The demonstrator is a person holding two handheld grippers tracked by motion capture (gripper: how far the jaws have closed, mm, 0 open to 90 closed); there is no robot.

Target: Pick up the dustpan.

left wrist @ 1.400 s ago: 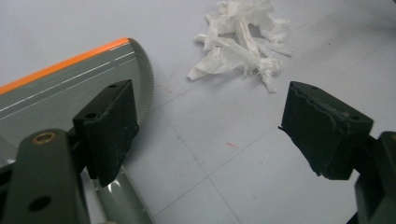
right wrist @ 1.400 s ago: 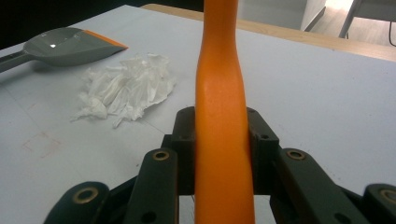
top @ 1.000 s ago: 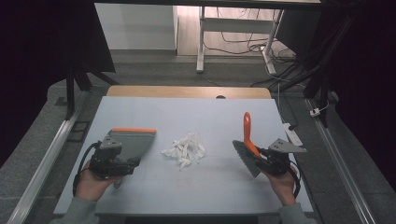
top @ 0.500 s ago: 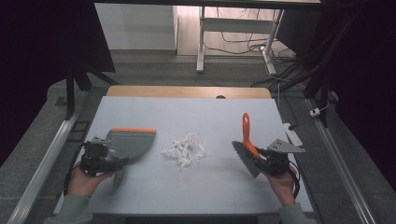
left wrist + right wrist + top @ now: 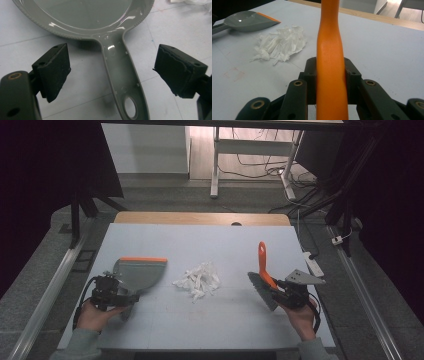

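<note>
Two tongs: left tongs (image 5: 112,75), just opened, straddle the dustpan (image 5: 120,75) handle untouched; right tongs (image 5: 329,75) grip the brush (image 5: 330,62)

The dustpan (image 5: 87,17) pan and handle end are cut off.

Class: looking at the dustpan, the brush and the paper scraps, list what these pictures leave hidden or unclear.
- Dustpan: left gripper view, front edge cut off at the top.
- Brush: right gripper view, bristles out of frame below.
- Scraps: high view, too small to count.
- Right gripper: high view, jaws hidden by its body.
</note>
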